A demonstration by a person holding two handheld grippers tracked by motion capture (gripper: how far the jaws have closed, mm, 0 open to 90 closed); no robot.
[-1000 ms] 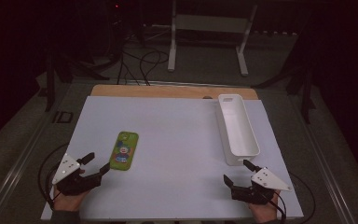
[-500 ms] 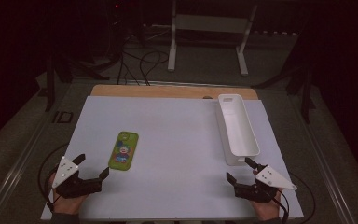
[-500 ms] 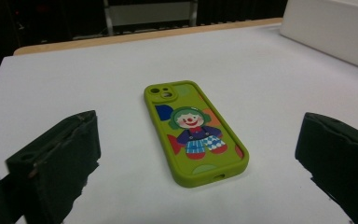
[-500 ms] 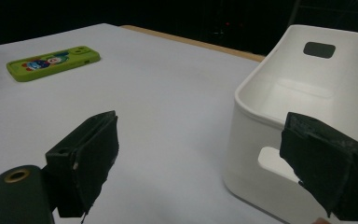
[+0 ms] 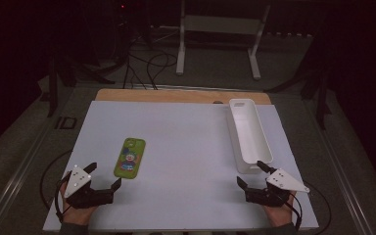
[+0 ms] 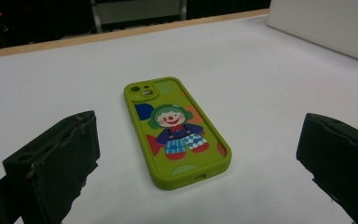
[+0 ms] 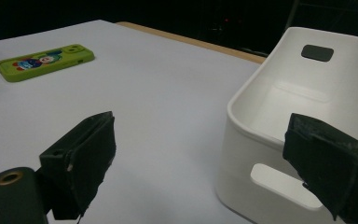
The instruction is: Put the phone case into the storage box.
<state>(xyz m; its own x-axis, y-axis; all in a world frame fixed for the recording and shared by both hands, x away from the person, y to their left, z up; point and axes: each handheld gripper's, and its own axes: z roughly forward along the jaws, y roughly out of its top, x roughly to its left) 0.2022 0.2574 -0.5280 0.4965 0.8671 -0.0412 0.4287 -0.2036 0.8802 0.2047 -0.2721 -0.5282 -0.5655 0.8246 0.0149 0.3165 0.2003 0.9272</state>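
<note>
A green phone case [image 5: 129, 157] with a clown picture lies flat on the white sheet [image 5: 186, 132], left of centre. My left gripper [image 5: 105, 175] rests just near and left of it, open, its jaws having just been opening, nothing between them. In the left gripper view the phone case [image 6: 177, 133] lies ahead of the two spread pads. A long empty white tray [image 5: 248, 132] stands at the right. My right gripper [image 5: 249, 172] is open at the tray's near end; in the right gripper view one pad stands in front of the tray [image 7: 279, 98].
A wooden table edge [image 5: 176, 95] shows beyond the sheet. A metal stand [image 5: 220, 44] and cables [image 5: 152, 61] sit on the dark floor behind. The phone case [image 7: 44, 59] lies far left of the right gripper.
The left gripper's jaws have spread wider and the hand has slid slightly toward the near edge. The right gripper, phone case and tray have stayed put.
</note>
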